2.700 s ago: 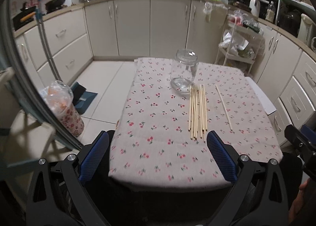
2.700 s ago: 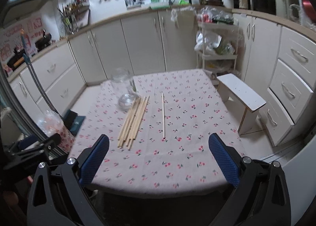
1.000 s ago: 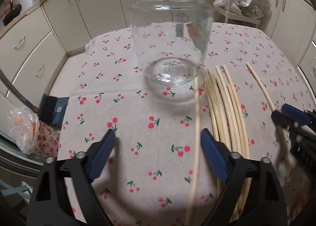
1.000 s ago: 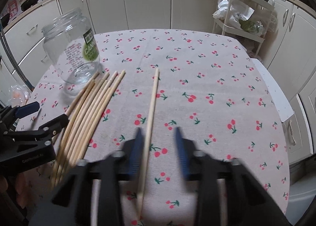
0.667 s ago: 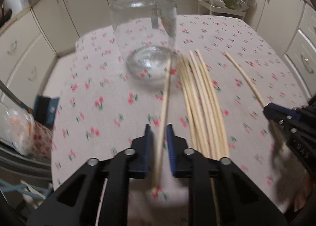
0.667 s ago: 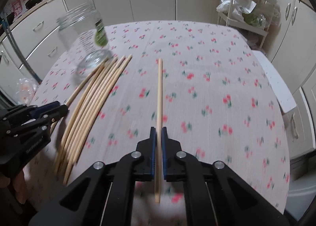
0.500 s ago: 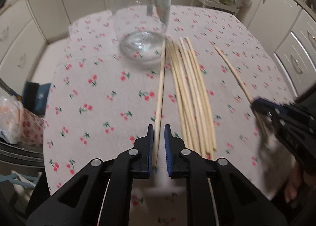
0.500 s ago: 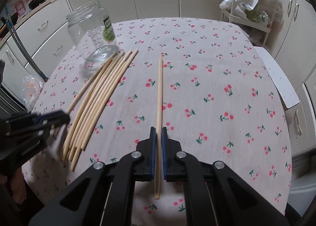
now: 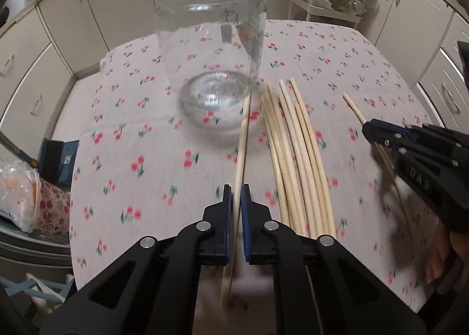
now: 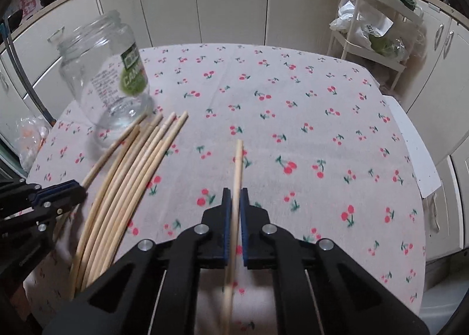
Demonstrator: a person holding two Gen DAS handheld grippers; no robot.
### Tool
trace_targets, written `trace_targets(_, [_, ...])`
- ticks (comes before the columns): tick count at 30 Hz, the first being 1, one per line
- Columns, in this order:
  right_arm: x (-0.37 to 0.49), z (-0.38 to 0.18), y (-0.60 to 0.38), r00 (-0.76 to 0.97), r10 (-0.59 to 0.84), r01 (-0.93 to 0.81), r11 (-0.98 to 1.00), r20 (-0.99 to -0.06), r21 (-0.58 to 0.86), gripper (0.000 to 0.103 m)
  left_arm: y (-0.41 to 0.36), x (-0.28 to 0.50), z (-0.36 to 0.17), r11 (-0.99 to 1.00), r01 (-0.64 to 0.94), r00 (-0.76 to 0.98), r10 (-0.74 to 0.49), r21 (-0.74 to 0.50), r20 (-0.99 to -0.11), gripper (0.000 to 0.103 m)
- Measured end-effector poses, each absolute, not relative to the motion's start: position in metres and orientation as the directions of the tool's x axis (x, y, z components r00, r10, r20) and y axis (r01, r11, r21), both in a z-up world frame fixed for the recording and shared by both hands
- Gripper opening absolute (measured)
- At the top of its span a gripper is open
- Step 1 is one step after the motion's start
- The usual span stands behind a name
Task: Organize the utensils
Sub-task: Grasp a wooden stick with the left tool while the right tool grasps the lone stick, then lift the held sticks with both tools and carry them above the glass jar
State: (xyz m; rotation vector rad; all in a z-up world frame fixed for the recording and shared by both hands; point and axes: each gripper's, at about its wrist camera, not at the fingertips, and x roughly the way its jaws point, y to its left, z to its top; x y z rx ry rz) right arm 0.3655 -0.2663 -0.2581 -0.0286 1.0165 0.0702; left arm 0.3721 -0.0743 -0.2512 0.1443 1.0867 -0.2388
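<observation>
**Operator:** Gripping 1 chopstick in each claw right now. My left gripper (image 9: 236, 188) has its blue pads pressed together on the left chopstick (image 9: 242, 136), whose far tip lies just beside the base of the glass jar (image 9: 211, 51).

**Observer:** And the other side?

**Operator:** My right gripper (image 10: 235, 192) is clamped the same way on the single chopstick (image 10: 237, 162), which points away from me over the cherry-print tablecloth (image 10: 307, 118). In the left wrist view that same gripper (image 9: 370, 133) shows at the right edge, with the stick's tip poking out beyond it.

**Observer:** Where are the rest of the utensils?

**Operator:** A bundle of loose chopsticks (image 9: 296, 144) lies flat on the cloth between my 2 grippers, just right of the stick I hold on the left. I can't count them surely through the blur. Their far ends fan out near the jar.

**Observer:** Is the jar standing?

**Operator:** Upright, mouth open, with a green label (image 10: 133, 74) on its side. Nothing is inside it.
</observation>
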Motion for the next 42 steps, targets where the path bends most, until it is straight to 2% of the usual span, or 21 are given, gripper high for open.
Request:
trace_targets(6, [0.326,-0.256,-0.270,0.489,0.122,-0.069,0.992,-0.864,0.101,0.006,-0.058,0.330,-0.248,0.959,0.270,0.355,-0.182,-0.086,-0.917,0.005])
trace_targets(9, [0.320,-0.255,-0.270,0.474,0.140,-0.070,0.990,-0.869,0.122,0.006,-0.054,0.326,-0.239,0.963,0.263,0.378,-0.164,-0.065,-0.911,0.005])
trace_targets(11, [0.324,-0.254,-0.272,0.473,0.139,-0.067,0.990,-0.870,0.121,0.015,-0.057,0.337,-0.232,0.966,0.254,0.416,-0.147,-0.040,-0.898,0.006])
trace_targets(12, [0.327,-0.253,-0.271,0.477,0.134,-0.064,0.991,-0.869,0.117,0.029,-0.058,0.341,-0.230,0.967,0.253,0.429,-0.143,-0.034,-0.892,0.006])
trace_targets(13, [0.330,-0.251,-0.271,0.486,0.127,-0.064,0.992,-0.865,0.109,0.035,-0.061,0.349,-0.229,0.966,0.256,0.440,-0.141,-0.027,-0.887,0.008])
trace_targets(17, [0.343,-0.248,-0.268,0.500,0.117,-0.083,0.993,-0.858,0.087,0.035,-0.071,0.379,-0.238,0.968,0.252,0.450,-0.111,0.006,-0.886,0.024])
trace_targets(21, [0.351,-0.255,-0.264,0.476,0.096,-0.100,0.993,-0.874,0.054,0.033,-0.076,0.397,-0.246,0.970,0.240,0.445,-0.079,0.034,-0.892,0.027])
trace_targets(23, [0.350,-0.255,-0.260,0.483,0.065,-0.111,0.994,-0.873,0.013,0.025,-0.077,0.401,-0.251,0.968,0.247,0.439,-0.074,0.041,-0.896,0.027])
trace_targets(25, [0.348,-0.256,-0.258,0.495,0.047,-0.123,0.992,-0.868,-0.016,0.009,-0.076,0.402,-0.252,0.965,0.257,0.443,-0.076,0.045,-0.893,0.027])
trace_targets(26, [0.347,-0.256,-0.255,0.502,0.046,-0.138,0.990,-0.864,-0.028,0.006,-0.078,0.401,-0.251,0.963,0.267,0.444,-0.082,0.044,-0.892,0.022])
trace_targets(27, [0.347,-0.256,-0.253,0.504,0.044,-0.141,0.989,-0.863,-0.032,0.006,-0.079,0.402,-0.251,0.961,0.275,0.442,-0.091,0.039,-0.892,0.011])
trace_targets(28, [0.347,-0.256,-0.254,0.504,0.053,-0.138,0.990,-0.862,-0.019,0.006,-0.080,0.402,-0.250,0.959,0.282,0.438,-0.100,0.031,-0.893,0.005])
trace_targets(33, [0.343,-0.239,-0.274,0.530,0.223,-0.089,0.974,-0.818,0.208,0.006,-0.066,0.391,-0.239,0.959,0.277,0.448,-0.178,-0.054,-0.876,0.005])
trace_targets(38, [0.328,-0.203,-0.285,0.654,0.352,-0.112,0.920,-0.670,0.374,0.006,-0.040,0.372,-0.204,0.955,0.259,0.531,-0.268,-0.147,-0.804,0.005])
trace_targets(42, [0.323,-0.174,-0.280,0.739,0.379,-0.145,0.897,-0.556,0.418,0.006,-0.025,0.359,-0.169,0.945,0.269,0.626,-0.317,-0.184,-0.712,0.005])
